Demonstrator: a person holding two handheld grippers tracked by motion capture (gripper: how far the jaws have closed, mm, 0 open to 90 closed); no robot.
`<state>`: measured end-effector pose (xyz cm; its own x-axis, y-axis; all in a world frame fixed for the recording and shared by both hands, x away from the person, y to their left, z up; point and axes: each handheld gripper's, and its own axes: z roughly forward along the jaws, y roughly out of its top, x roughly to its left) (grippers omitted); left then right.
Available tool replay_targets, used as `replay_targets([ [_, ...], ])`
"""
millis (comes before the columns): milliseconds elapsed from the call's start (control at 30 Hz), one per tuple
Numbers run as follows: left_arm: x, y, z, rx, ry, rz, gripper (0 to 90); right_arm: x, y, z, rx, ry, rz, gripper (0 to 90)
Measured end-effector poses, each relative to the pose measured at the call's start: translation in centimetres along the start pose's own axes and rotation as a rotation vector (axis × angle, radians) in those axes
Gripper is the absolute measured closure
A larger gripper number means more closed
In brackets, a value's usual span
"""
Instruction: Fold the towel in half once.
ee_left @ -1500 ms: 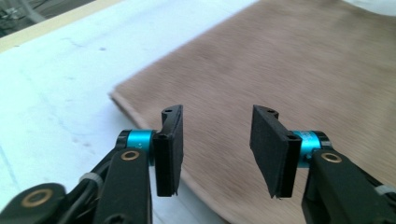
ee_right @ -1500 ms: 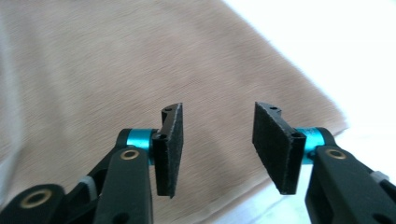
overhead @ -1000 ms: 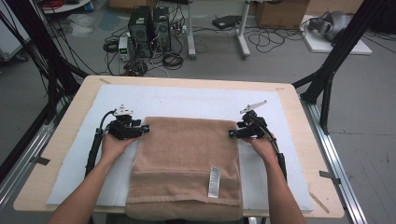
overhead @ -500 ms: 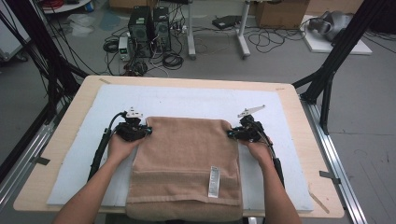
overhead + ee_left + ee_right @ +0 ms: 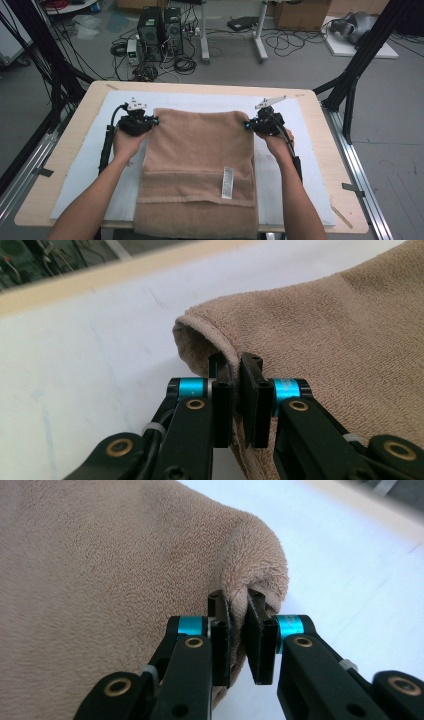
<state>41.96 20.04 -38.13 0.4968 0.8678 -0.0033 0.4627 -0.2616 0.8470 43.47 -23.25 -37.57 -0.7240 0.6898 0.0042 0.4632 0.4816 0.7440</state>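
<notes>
A tan towel (image 5: 200,165) lies folded on the white mat (image 5: 80,165), its near end hanging over the table's front edge. A white label (image 5: 228,182) shows on its near part. My left gripper (image 5: 152,121) pinches the far left corner; its jaws have just been closing, and in the left gripper view the pads (image 5: 235,365) press on the towel's edge (image 5: 340,340). At the far right corner my right gripper (image 5: 248,125) is shut too, with the bunched corner of the towel (image 5: 100,570) squeezed between its tips (image 5: 239,602). Both corners are raised a little off the mat.
The mat covers most of the wooden table (image 5: 60,150). Bare mat lies beyond the towel's far edge and on both sides. Black frame posts (image 5: 350,90) stand at the table's corners. Computer towers (image 5: 160,30) and cables sit on the floor behind.
Both grippers closed on the towel's far corners, then rose and shifted toward the far side. The towel's far edge has lifted with them.
</notes>
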Motion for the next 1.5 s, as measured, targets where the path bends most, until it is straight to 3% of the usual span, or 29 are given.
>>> replay_targets([
  [133, 0.8, 4.0, -0.9, -0.070, 0.020, 0.021, 84.1, -0.8, 3.2, -1.3, -0.046, -0.045, -0.028, 82.6],
  [200, 1.5, 5.7, -0.8, -0.088, 0.004, 0.011, 82.9, -1.5, 4.7, -1.7, -0.070, -0.079, -0.020, 81.1],
  [233, 1.8, 6.3, -0.5, -0.085, -0.003, 0.002, 79.2, -2.0, 5.2, -1.7, -0.072, -0.085, -0.005, 77.9],
  [300, 2.2, 6.7, -0.2, -0.077, -0.005, -0.010, 65.5, -2.3, 5.5, -1.5, -0.085, -0.111, 0.007, 61.4],
  [333, 2.4, 6.5, -0.2, -0.069, -0.022, -0.007, 60.9, -2.5, 5.4, -1.2, -0.080, -0.100, 0.032, 56.0],
  [500, 2.4, 3.8, -0.4, -0.011, -0.050, 0.023, 55.6, -2.2, 3.7, -0.2, -0.003, -0.041, 0.051, 46.9],
  [667, 1.4, 0.8, -2.0, -0.002, -0.079, 0.062, 54.6, -0.4, 2.0, -0.5, 0.009, -0.004, 0.027, 43.9],
  [733, 0.8, -0.4, -2.9, -0.005, -0.093, 0.080, 53.9, 0.5, 1.7, -0.8, 0.045, 0.028, 0.026, 40.4],
  [833, -0.1, -2.0, -4.1, 0.001, -0.109, 0.111, 52.5, 2.3, 0.8, -2.0, -0.007, 0.047, -0.013, 43.0],
  [867, -0.4, -2.6, -4.6, 0.006, -0.117, 0.118, 52.7, 2.6, 0.5, -2.2, -0.019, 0.055, -0.007, 43.0],
  [933, -0.7, -3.5, -5.4, -0.004, -0.126, 0.114, 52.0, 3.6, -0.4, -2.9, -0.016, 0.067, -0.023, 42.5],
  [1000, -1.4, -4.7, -6.3, -0.023, -0.134, 0.084, 47.7, 4.3, -1.4, -3.2, -0.028, 0.078, -0.038, 40.1],
  [1133, -2.3, -6.2, -7.1, -0.012, -0.150, 0.113, 47.2, 5.9, -3.7, -3.9, -0.042, 0.115, -0.046, 40.1],
  [1333, -3.4, -8.0, -7.1, 0.006, -0.169, 0.154, 50.8, 7.3, -6.6, -3.9, -0.039, 0.136, -0.058, 49.8],
  [1500, -3.9, -9.2, -6.4, 0.060, -0.211, 0.168, 57.8, 8.0, -8.3, -2.7, 0.018, 0.164, -0.077, 64.2],
])
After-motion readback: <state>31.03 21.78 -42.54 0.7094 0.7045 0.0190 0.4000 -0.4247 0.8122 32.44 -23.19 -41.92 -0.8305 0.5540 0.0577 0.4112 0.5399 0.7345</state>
